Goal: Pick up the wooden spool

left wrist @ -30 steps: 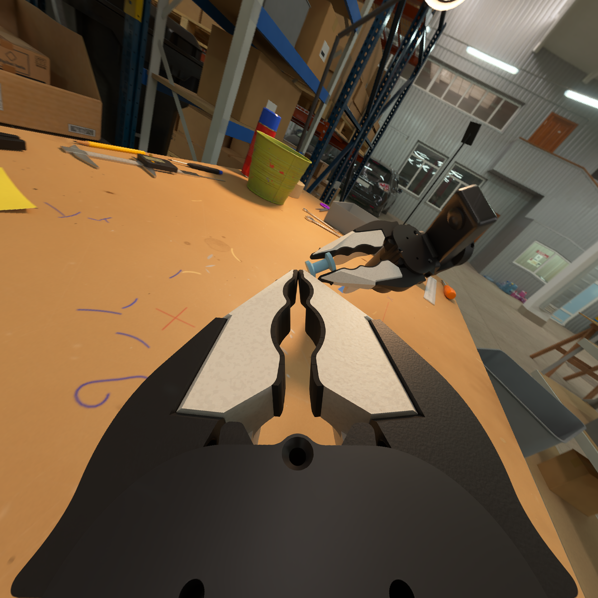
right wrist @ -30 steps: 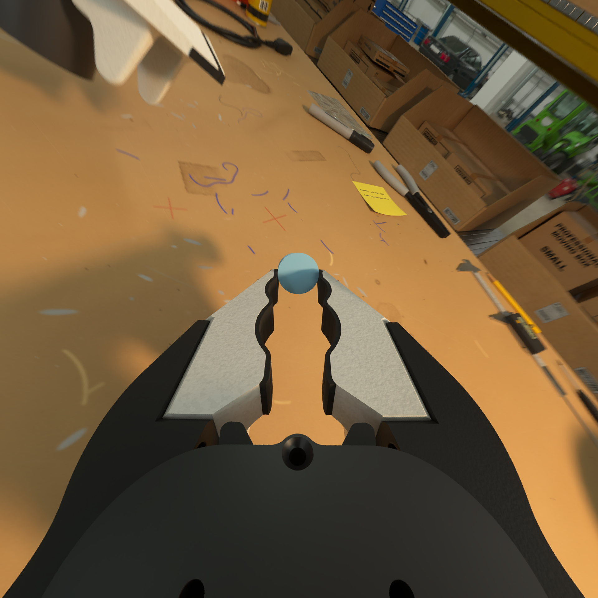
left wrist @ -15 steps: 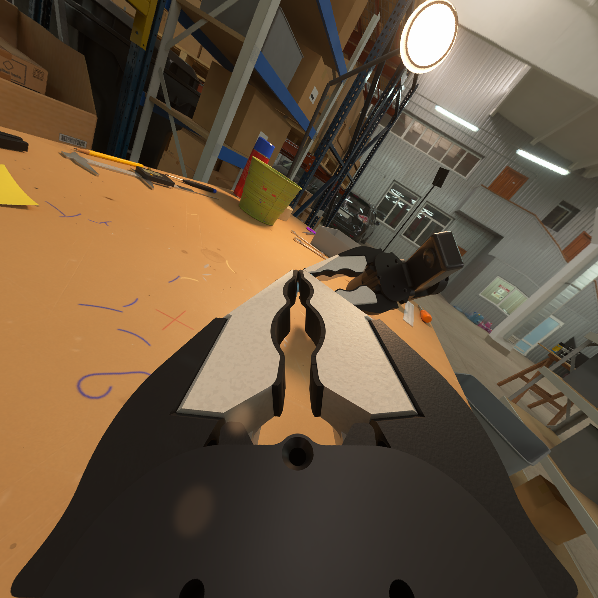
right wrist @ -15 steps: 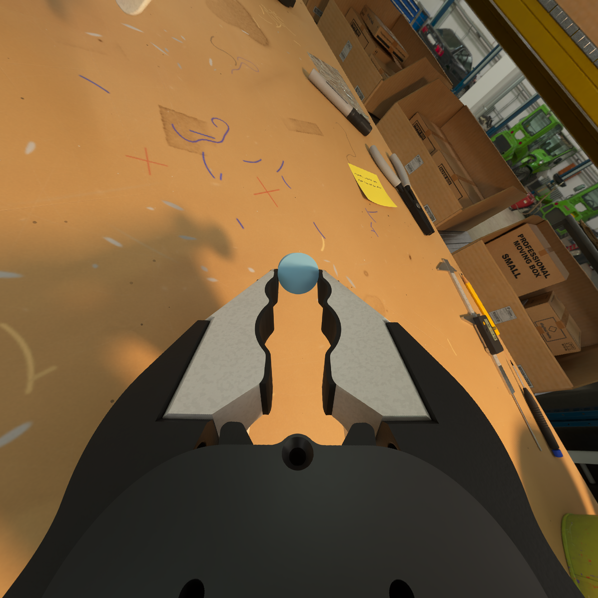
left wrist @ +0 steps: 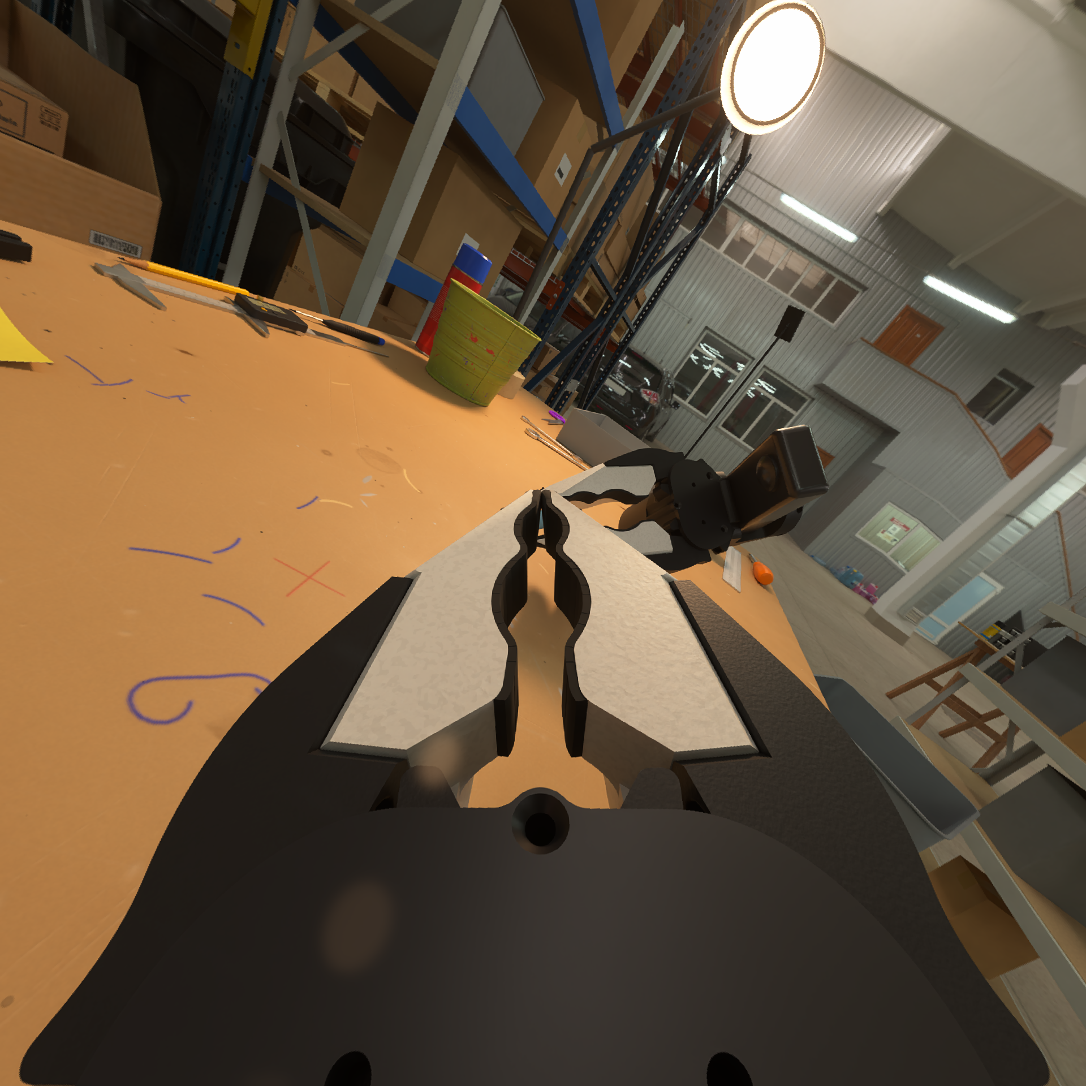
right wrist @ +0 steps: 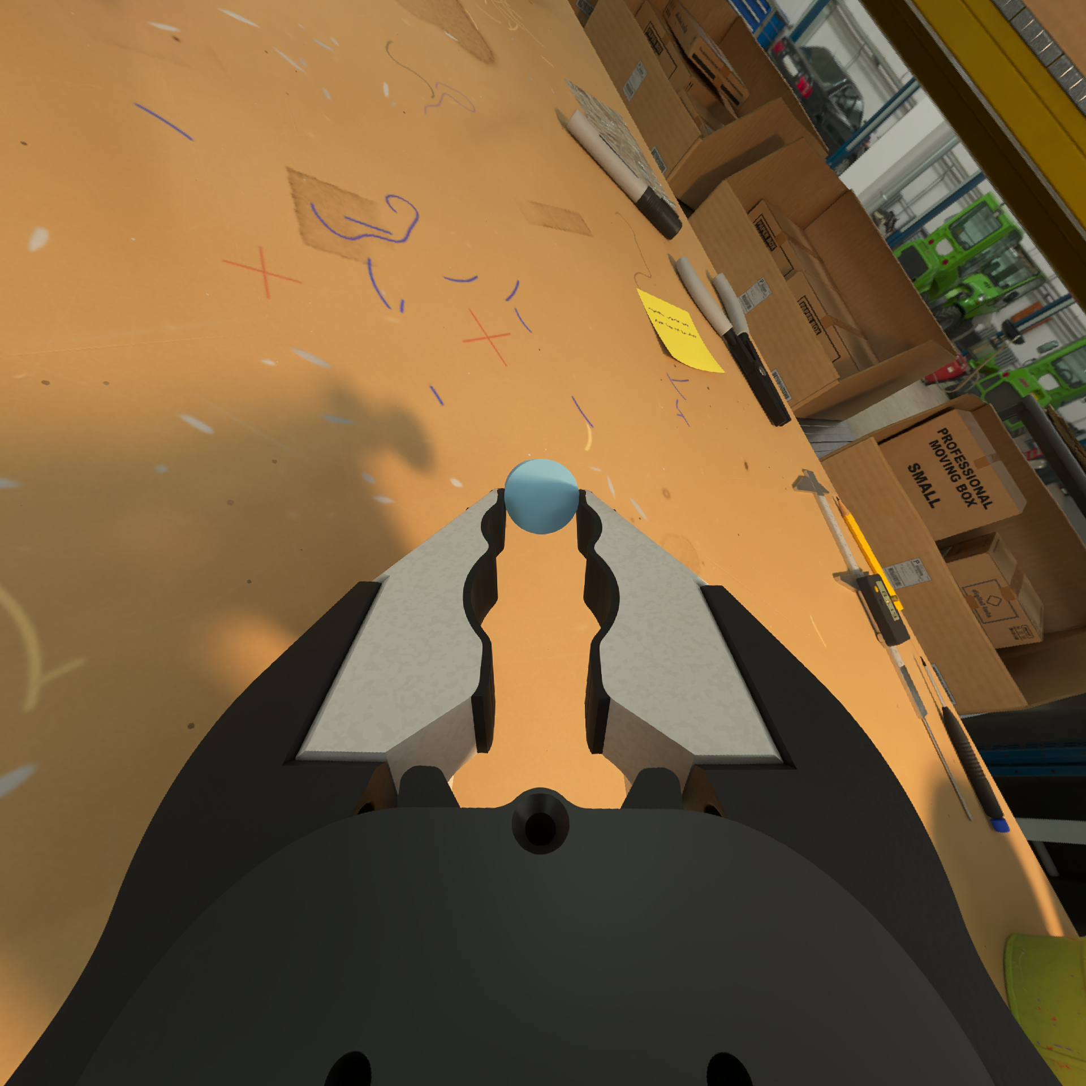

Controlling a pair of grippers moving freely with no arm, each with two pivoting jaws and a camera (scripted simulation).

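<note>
The spool (right wrist: 541, 496) is light blue; I see its round end face between the tips of my right gripper (right wrist: 541, 506), which is shut on it and holds it above the orange tabletop (right wrist: 235, 411). My left gripper (left wrist: 541, 498) is shut and empty, low over the table. In the left wrist view the right gripper (left wrist: 623, 499) shows just beyond my left fingertips, raised off the table; the spool is hidden there behind my left fingers.
A green bucket (left wrist: 477, 351) and a red can (left wrist: 455, 282) stand at the table's far edge, with a caliper (left wrist: 258, 307) and pencil nearby. A yellow sticky note (right wrist: 679, 339), markers (right wrist: 728, 335) and cardboard boxes (right wrist: 952, 476) line the right side in the right wrist view.
My right gripper has lifted the spool higher off the table. In the left wrist view the right gripper has shifted so that the spool is now hidden behind my left fingertips.
</note>
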